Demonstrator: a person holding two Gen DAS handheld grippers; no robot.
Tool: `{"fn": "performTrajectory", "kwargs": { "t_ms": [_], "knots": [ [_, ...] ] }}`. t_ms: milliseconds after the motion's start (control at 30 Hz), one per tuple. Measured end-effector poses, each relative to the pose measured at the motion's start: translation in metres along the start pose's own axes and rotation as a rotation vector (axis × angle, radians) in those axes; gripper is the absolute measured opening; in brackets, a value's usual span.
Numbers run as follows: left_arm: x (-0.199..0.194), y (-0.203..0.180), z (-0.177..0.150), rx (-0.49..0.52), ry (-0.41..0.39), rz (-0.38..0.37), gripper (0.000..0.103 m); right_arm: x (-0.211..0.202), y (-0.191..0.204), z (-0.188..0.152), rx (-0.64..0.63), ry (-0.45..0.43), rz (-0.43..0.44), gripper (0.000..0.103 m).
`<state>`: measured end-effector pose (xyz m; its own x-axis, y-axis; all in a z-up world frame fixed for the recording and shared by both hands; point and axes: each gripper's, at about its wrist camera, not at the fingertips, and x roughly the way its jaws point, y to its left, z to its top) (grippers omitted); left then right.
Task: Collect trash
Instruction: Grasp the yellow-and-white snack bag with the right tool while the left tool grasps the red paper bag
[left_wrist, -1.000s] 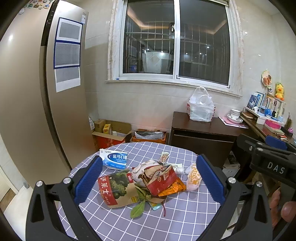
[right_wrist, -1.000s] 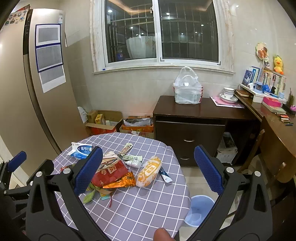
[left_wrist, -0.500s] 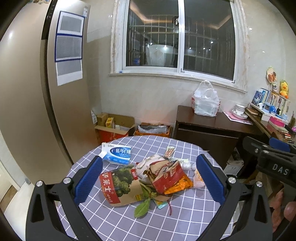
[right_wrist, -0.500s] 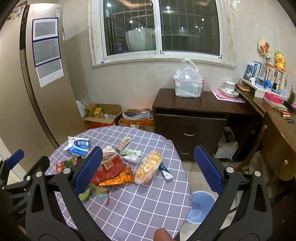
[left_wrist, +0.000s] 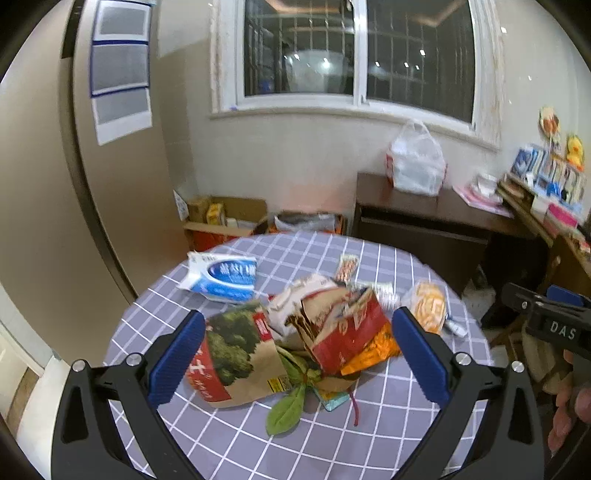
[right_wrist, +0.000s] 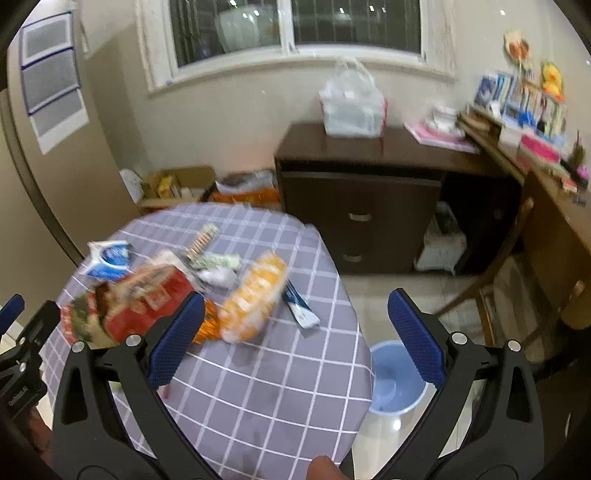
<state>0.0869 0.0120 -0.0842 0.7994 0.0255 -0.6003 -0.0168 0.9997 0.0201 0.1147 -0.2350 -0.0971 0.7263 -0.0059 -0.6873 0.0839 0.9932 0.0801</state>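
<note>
A heap of trash is seen on the round table (left_wrist: 388, 435) with its grey checked cloth: a brown paper bag (left_wrist: 236, 360) printed with a tree, a torn red packet (left_wrist: 343, 328), an orange wrapper (left_wrist: 373, 354), green leaves (left_wrist: 288, 406) and, farther back, a blue-and-white pack (left_wrist: 225, 275). The left gripper (left_wrist: 295, 360) is held wide open above the heap, nothing being gripped. The right gripper (right_wrist: 295, 339) is likewise spread wide and empty over the table edge, with a yellow snack bag (right_wrist: 255, 299) by its left finger and a light blue bin (right_wrist: 391, 384) on the floor beside the table.
</note>
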Motion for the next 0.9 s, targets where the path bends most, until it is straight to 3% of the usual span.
{"fn": "performTrajectory", "kwargs": {
  "t_ms": [167, 433, 467, 533, 600, 900],
  "knots": [
    [0.026, -0.002, -0.012, 0.032, 0.059, 0.008, 0.099, 0.04, -0.006, -0.007, 0.021, 0.083, 0.011, 0.097],
    [0.043, 0.011, -0.017, 0.008, 0.092, 0.028, 0.099, 0.114, 0.026, -0.004, -0.04, 0.179, 0.097, 0.097],
    [0.046, 0.011, -0.017, 0.014, 0.095, 0.027, 0.099, 0.124, 0.029, -0.004, -0.05, 0.194, 0.102, 0.094],
    [0.052, 0.008, -0.016, 0.03, 0.098, 0.018, 0.099, 0.133, 0.033, -0.007, -0.058, 0.209, 0.11, 0.077],
    [0.059, 0.001, -0.014, 0.063, 0.098, 0.003, 0.099, 0.138, 0.034, -0.009, -0.056, 0.224, 0.131, 0.05],
    [0.103, -0.032, -0.004, 0.219, 0.103, -0.025, 0.099, 0.107, 0.012, -0.005, 0.02, 0.162, 0.22, 0.043]
  ]
}}
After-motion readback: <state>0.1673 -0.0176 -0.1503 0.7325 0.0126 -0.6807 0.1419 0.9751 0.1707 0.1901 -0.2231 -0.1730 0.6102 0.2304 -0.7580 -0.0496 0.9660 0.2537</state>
